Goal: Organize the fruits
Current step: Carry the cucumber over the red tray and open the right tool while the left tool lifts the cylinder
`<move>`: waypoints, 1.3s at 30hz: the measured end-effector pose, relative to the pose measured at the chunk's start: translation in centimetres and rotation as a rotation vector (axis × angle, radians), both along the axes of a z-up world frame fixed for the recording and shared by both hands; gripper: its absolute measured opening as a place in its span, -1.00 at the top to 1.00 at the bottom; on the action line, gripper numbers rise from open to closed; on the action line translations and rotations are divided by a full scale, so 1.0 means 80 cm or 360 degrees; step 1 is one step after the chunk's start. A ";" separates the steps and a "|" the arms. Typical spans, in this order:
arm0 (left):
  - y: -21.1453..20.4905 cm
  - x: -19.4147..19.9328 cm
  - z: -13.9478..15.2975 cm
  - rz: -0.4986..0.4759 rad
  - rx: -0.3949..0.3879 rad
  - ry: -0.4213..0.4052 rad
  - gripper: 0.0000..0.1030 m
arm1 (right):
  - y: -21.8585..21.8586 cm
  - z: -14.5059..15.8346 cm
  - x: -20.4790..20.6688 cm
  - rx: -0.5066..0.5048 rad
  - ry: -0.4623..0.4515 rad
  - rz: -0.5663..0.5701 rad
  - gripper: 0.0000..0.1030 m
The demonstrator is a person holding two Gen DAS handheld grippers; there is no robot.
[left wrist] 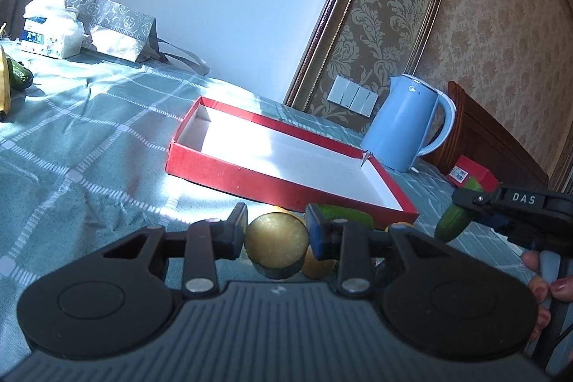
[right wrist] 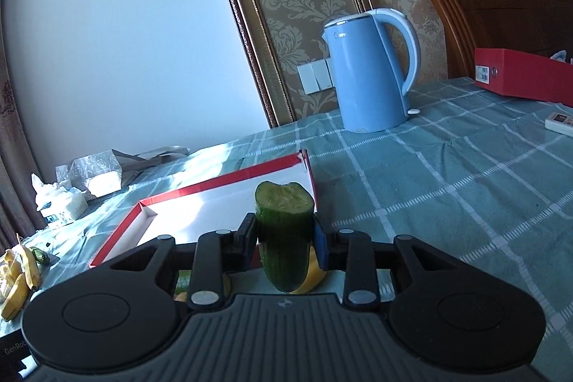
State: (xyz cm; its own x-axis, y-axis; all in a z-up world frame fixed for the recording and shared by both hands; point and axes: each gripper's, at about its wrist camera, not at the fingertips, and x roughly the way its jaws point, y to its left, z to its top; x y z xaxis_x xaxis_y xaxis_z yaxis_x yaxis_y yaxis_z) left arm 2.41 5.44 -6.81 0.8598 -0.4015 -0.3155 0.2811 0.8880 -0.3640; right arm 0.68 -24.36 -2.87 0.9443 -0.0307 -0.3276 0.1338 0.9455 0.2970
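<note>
My left gripper (left wrist: 277, 233) is shut on a round yellow-brown fruit (left wrist: 276, 238), held just in front of the near wall of the empty red tray (left wrist: 222, 167). A green cucumber (left wrist: 343, 214) and yellow fruit (left wrist: 317, 265) lie on the cloth under and beside it. My right gripper (right wrist: 284, 238) is shut on a cucumber piece (right wrist: 284, 235) standing upright, its bitten end on top, near the tray's right corner (right wrist: 308, 167). That gripper and its cucumber (left wrist: 453, 222) also show at the right of the left wrist view.
A blue kettle (right wrist: 369, 74) stands behind the tray. A red box (right wrist: 519, 77) and a remote (right wrist: 558, 122) lie at the right. Bananas (right wrist: 18, 278) and another cucumber (left wrist: 19, 74) lie far left, near a tissue pack (left wrist: 50, 24) and a silver bag (left wrist: 114, 24).
</note>
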 end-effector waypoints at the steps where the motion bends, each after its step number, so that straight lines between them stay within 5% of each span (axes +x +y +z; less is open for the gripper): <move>1: 0.001 0.000 0.002 0.0005 0.0004 -0.0006 0.40 | 0.000 0.003 0.006 -0.0005 -0.0008 0.0010 0.39; 18: 0.005 0.002 0.009 0.0074 0.0062 -0.0032 0.40 | -0.002 -0.009 0.155 -0.0117 0.0218 0.0107 0.39; 39: 0.010 0.045 0.017 0.0126 0.0062 -0.0023 0.39 | -0.002 -0.051 0.225 -0.0161 0.0311 0.0122 0.39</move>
State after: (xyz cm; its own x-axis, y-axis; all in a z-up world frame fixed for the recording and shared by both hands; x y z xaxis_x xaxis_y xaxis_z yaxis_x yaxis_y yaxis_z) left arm 5.97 6.23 -5.45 0.8929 -0.3200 -0.3168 0.2147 0.9210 -0.3252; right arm 18.69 -24.52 -6.95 0.8640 -0.0030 -0.5034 0.1059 0.9787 0.1758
